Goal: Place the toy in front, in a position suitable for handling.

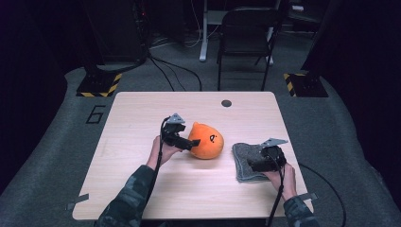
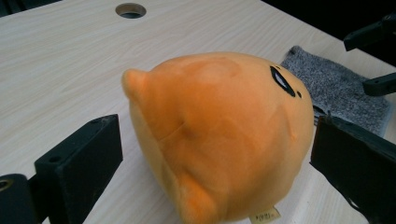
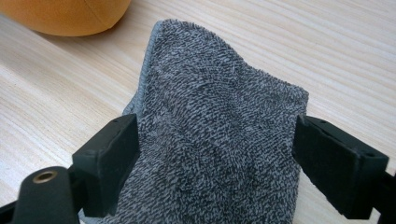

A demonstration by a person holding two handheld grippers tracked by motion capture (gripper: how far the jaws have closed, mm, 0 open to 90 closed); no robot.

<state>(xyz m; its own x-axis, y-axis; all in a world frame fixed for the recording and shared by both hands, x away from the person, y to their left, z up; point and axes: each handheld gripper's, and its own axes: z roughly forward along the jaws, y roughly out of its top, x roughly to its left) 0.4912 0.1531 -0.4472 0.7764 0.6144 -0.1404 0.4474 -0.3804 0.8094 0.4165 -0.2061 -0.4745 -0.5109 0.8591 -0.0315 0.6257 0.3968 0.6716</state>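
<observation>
- Camouflage sleeves [image 1: 135, 194] are seen entering from the bottom edge of the high view, each hand carrying a gripper over the pale wooden desk [image 1: 142, 109].
- At the left, the left gripper [image 1: 185, 143] is held against the near-left side of an orange plush toy [image 1: 207, 141], which sits near the middle of the desk with its dark face markings turned up and to the right.
- In the left gripper view, its fingers [image 2: 77, 163] are spread wide, one on each side of the plush toy [image 2: 219, 135]; the right one appears to brush the plush, and nothing is clamped.
- A small tag [image 2: 264, 216] is seen at the toy's lower edge.
- A folded grey towel [image 1: 246, 161] lies flat on the desk just right of the toy, with a narrow strip of wood between them.
- The right gripper [image 1: 257, 164] is held low over the towel's near right part.
- In the right gripper view, its fingers [image 3: 109, 163] are parted and straddle the towel [image 3: 219, 140] across its width; whether they press the cloth cannot be told.
- A round cable hole [image 1: 226, 103] is set near the desk's far edge.
- A black chair [image 1: 248, 33] stands on the floor beyond the desk.
</observation>
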